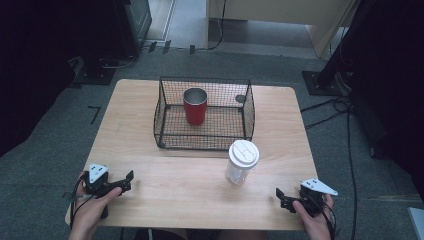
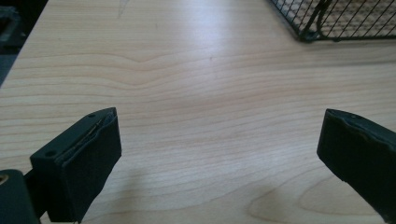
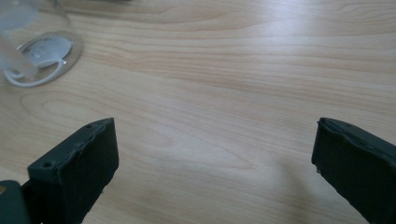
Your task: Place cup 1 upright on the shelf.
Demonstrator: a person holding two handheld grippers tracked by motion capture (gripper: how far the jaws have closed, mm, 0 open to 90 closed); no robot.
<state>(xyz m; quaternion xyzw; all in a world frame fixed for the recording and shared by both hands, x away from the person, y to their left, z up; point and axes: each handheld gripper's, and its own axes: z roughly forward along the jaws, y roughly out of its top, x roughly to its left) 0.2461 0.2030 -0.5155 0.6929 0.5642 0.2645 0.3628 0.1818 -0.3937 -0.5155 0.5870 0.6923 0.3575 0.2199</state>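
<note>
Looks like nothing has really started. Both tongs sit at the near edge of the surface (image 1: pixel 200 185), one at each near corner, and both are empty. The left tongs (image 1: pixel 120 182) have their jaws spread wide with only bare wood between them in the left gripper view, and the right tongs (image 1: pixel 281 197) are wide apart too, nothing held.

The thing closest to the action is the clear plastic cup (image 1: pixel 242 162) with a white lid, standing upright toward the right, just in front of the wire basket (image 1: pixel 170 140). The right gripper view catches the bottom of that cup (image 3: pixel 39 58) off at its far left, well apart from the jaws. A red tumbler (image 1: pixel 195 106) already stands upright inside the basket, left of centre.

My guess is the cup goes in the basket next to it, so the reach, the grab and the drop are all still to do.

No brand, label or writing that I can read on anything.
</note>
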